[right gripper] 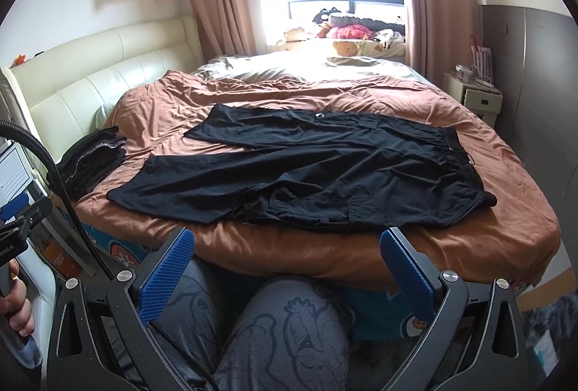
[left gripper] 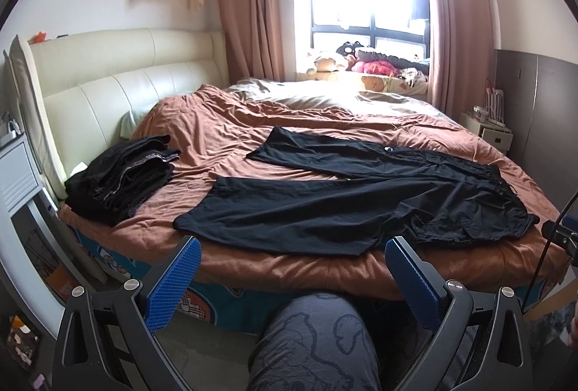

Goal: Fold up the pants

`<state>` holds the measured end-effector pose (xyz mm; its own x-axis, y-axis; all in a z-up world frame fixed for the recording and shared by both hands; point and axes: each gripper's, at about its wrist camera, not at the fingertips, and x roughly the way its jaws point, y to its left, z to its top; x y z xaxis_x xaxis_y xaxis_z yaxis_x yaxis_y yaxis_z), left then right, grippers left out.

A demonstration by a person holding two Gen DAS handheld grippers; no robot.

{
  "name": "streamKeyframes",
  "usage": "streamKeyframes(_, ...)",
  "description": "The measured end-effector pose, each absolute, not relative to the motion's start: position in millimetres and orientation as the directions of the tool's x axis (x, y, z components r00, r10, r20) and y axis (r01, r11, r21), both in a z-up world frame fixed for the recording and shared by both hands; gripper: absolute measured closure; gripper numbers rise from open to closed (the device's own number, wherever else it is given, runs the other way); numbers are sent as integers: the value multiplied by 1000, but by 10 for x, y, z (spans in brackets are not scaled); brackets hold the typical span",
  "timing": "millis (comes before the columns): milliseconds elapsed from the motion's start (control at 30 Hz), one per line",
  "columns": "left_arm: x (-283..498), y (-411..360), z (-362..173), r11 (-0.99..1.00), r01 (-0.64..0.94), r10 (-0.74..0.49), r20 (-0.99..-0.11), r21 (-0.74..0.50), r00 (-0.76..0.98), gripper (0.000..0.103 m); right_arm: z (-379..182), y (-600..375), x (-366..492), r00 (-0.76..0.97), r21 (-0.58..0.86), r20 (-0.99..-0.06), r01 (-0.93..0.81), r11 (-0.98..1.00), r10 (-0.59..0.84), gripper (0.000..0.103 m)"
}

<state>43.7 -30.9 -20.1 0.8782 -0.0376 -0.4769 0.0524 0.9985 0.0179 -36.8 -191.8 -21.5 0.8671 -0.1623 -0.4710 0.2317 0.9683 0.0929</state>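
A pair of black pants (left gripper: 361,196) lies spread flat on the brown bedspread (left gripper: 224,134), waistband to the right, both legs reaching left and slightly apart. It also shows in the right wrist view (right gripper: 325,167). My left gripper (left gripper: 292,246) is open and empty, held short of the bed's near edge, just in front of the near leg's hem. My right gripper (right gripper: 287,239) is open and empty, held short of the near edge below the pants' seat. Neither gripper touches the pants.
A stack of folded dark clothes (left gripper: 123,174) sits at the bed's left, near the cream headboard (left gripper: 119,80). The person's knees in grey printed trousers (right gripper: 281,333) are between the grippers and the bed. A small nightstand (left gripper: 487,131) stands at the far right.
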Motion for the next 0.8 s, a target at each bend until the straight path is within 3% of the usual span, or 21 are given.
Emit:
streamKeyframes(267, 943, -183, -439, 1000, 15, -24, -521, -22, 853, 0, -334, -2252, -98, 846, 114, -494, 292, 950, -201, 0)
streamKeyframes(800, 1772, 539, -1021, 975, -204, 109, -610, -88, 785, 1, -714, -2873, 313, 764, 178, -578, 463, 868, -289, 0)
